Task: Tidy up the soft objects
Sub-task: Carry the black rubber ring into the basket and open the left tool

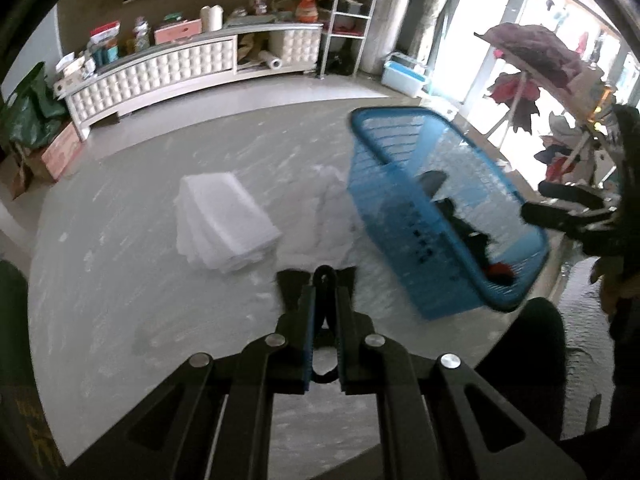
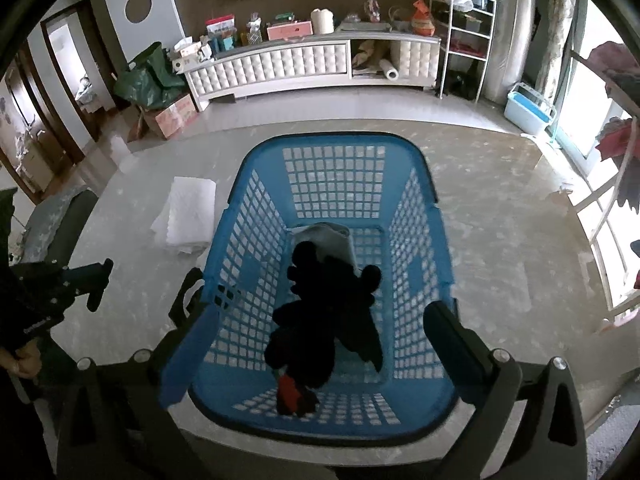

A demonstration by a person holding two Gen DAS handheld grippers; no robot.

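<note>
A blue plastic laundry basket (image 2: 336, 168) stands on a grey marble table (image 2: 500, 240). It holds a dark heap of soft items (image 2: 332, 312), a grey cloth (image 2: 328, 236) and something red (image 2: 289, 394). In the left wrist view the basket (image 1: 400, 216) is tilted at the right. A stack of folded white cloths (image 1: 224, 220) lies left of it and also shows in the right wrist view (image 2: 188, 216). My left gripper (image 1: 324, 280) is shut, nothing held, above the table. My right gripper (image 2: 320, 320) is open, its fingers on either side of the basket's near end.
A long white sideboard (image 2: 296, 68) with boxes and jars stands behind the table. A white shelf rack (image 2: 464, 36), a light blue tub (image 2: 528, 108) and a clothes rack (image 1: 536, 64) by bright windows are at the right. Green bags (image 2: 148, 76) lie at the left.
</note>
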